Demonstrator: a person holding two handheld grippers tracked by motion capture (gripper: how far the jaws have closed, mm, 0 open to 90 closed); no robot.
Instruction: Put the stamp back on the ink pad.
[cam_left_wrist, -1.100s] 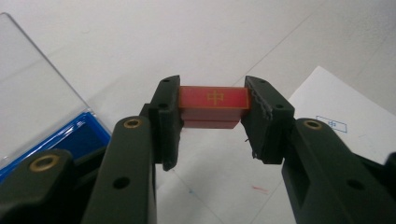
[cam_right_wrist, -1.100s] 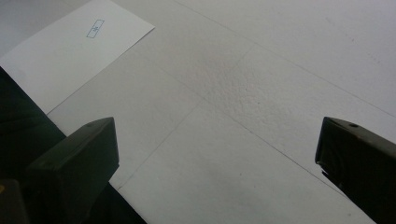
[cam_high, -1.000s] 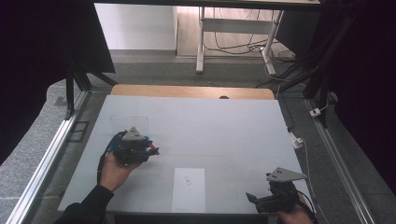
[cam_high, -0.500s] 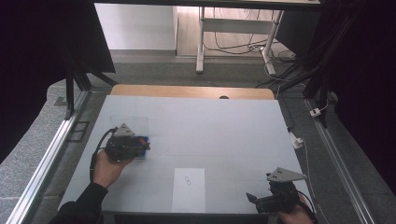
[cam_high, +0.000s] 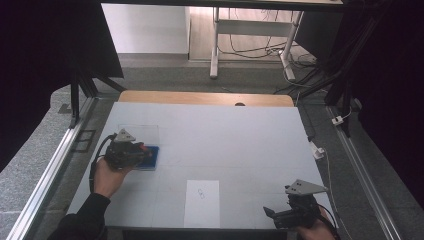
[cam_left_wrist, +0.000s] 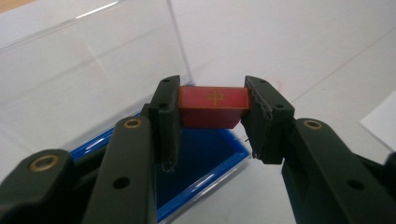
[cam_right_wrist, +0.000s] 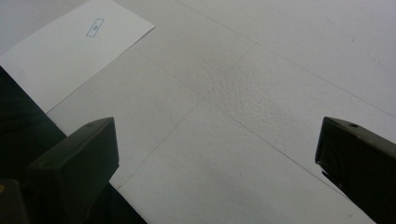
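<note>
Forearm in a dark sleeve enters the high view from the lower left, and the left hand (cam_high: 107, 176) reaches forward over the white table (cam_high: 230, 135), bearing the left gripper (cam_high: 145, 151) roughly level, jaws pointing toward the table's middle. In the left gripper view the two black jaws are drawn in against the short ends of a red block (cam_left_wrist: 214, 106), which carries a small gold mark on its upper face; both pads press on it and the block hangs clear between them. Directly beneath and slightly nearer lies a blue tray (cam_left_wrist: 205, 163), its rim showing under the jaws. A clear plastic lid (cam_left_wrist: 93, 70) stands tilted up behind the tray, on the far side. In the high view the same tray (cam_high: 150, 159) sits near the table's left edge, just beside the gripper.

Right gripper (cam_high: 272, 214) rests at the near right corner of the table, the hand largely cut off by the frame's edge. Its jaws stand wide apart with nothing between them, above bare table surface. A white paper sheet (cam_high: 202, 202) with a small printed mark lies at the near edge, between the two grippers.
</note>
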